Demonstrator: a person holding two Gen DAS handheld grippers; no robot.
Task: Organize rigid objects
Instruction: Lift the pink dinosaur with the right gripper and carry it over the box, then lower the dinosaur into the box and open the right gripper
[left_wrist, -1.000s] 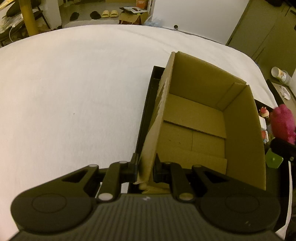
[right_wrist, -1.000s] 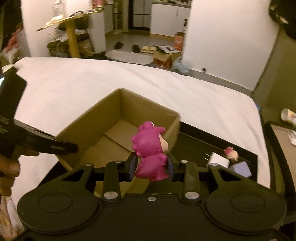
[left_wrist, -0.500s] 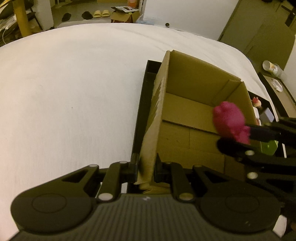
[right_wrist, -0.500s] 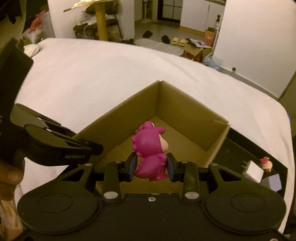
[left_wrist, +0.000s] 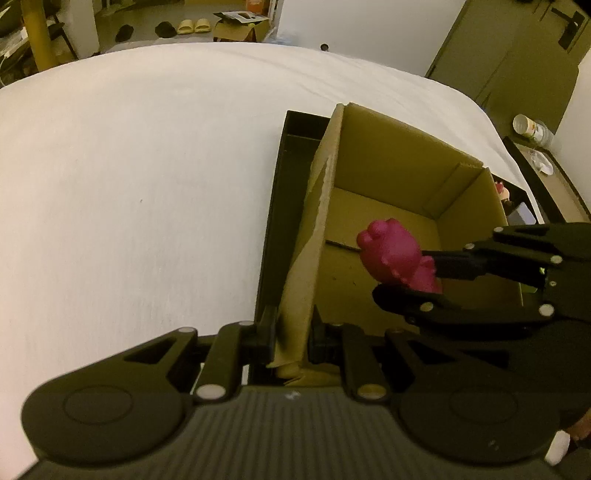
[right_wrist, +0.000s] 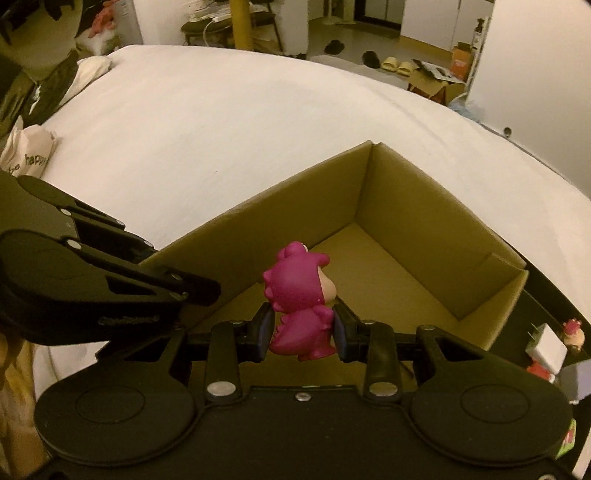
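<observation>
1. Nearest thing in the right wrist view: the right gripper (right_wrist: 301, 332) is clamped on a magenta dino figurine (right_wrist: 300, 314), pads squeezing its lower body from both sides. It stands upright, long axis pointing up out of the jaws, head above the pads.

2. Low left in that frame, the left gripper (left_wrist: 290, 338) is pinched shut on the near wall of the cardboard box (right_wrist: 424, 229) – the left wrist view shows one pad on each face of the wall, so it looks like it's just holding the box steady.

3. The relation that matters: the figurine hangs above the box's open top, over the near part of the floor, not touching any cardboard. In the left wrist view it's center right, inside the box outline. Bare box floor is straight below the jaws – my guess is the drop just needs a bit more lowering, then release. Only the right hand can do it.

4. Farther out, lower right edge of the right wrist frame: a black tray (right_wrist: 535, 306) under the box, with a white charger block (right_wrist: 548, 349) and a small pink-headed figure (right_wrist: 573, 332) waiting beside the box.

5. Beyond it all, a white bedsheet (right_wrist: 221, 129).
</observation>
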